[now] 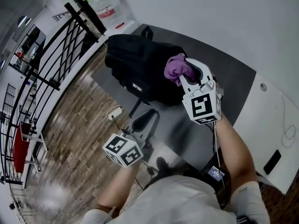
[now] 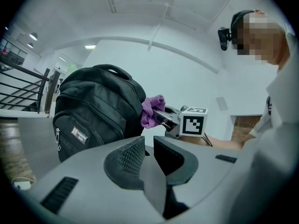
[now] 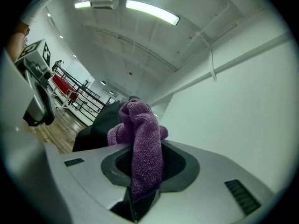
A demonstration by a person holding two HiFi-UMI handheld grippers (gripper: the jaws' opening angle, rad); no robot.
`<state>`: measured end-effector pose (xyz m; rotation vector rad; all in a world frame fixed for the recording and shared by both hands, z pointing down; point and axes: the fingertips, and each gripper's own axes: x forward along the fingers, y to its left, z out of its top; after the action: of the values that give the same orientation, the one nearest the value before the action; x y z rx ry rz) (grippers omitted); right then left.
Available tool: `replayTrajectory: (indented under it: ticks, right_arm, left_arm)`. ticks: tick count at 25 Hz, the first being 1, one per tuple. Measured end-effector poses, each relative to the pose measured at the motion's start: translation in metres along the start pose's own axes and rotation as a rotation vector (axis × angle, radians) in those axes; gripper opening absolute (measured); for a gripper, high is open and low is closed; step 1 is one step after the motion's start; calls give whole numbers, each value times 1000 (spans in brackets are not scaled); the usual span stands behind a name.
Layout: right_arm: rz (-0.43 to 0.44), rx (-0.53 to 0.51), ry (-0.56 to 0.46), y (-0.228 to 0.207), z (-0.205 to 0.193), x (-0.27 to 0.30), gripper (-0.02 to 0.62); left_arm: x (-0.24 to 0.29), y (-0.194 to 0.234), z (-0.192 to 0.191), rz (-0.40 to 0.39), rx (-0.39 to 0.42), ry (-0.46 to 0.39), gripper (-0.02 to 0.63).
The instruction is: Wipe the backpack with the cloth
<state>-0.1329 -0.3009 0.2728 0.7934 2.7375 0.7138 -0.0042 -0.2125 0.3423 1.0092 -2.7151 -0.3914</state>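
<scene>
A black backpack (image 1: 140, 69) (image 2: 93, 106) (image 3: 100, 125) stands on the grey table (image 1: 233, 83). My right gripper (image 1: 187, 73) (image 3: 145, 150) is shut on a purple cloth (image 1: 176, 68) (image 3: 140, 134), and the bunched cloth (image 2: 152, 111) rests against the backpack's upper right side. The left gripper (image 1: 144, 119) (image 2: 149, 146) hovers in front of the table's near edge, below the backpack and pointing toward it. Its jaws stand a narrow gap apart with nothing between them. It touches neither backpack nor cloth.
A black metal railing (image 1: 46, 69) runs along the left over a wooden floor (image 1: 70, 139). A white plug with a cable (image 1: 113, 112) lies on the floor by the table's corner. A white panel (image 1: 266, 125) borders the table on the right.
</scene>
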Motion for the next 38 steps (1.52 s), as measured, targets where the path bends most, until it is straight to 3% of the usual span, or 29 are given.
replayTrajectory:
  ticks: [10,16,20,23,28,34,38]
  right_arm:
    - [-103,-17,206,-48,-85,-7,100]
    - [-151,-45,161,-48,-61,-39,100]
    - [-79,-152,87,-2,-21,-55,100]
    - [23,-317,29,49,-1,-56,100]
    - [166,-585,-27,107,-19,-34,100]
    - [213,-760,-107,109,-39,-5,100]
    - [175,-784,-114,95,-49,10,100]
  left_arm:
    - [12,-11,-11,14,10,17,41]
    - [15,-12,-20,-35,2,47,41]
    - [13,-5,-25,-76,-8,65,41]
    - [15,-1,-27,-87,-17,72,41]
    - [14,-1,-28,-33,-25,63,41]
    - [15,-1,-33,92,-64,36,41]
    - [23,-2,-39,137,-75,34,41]
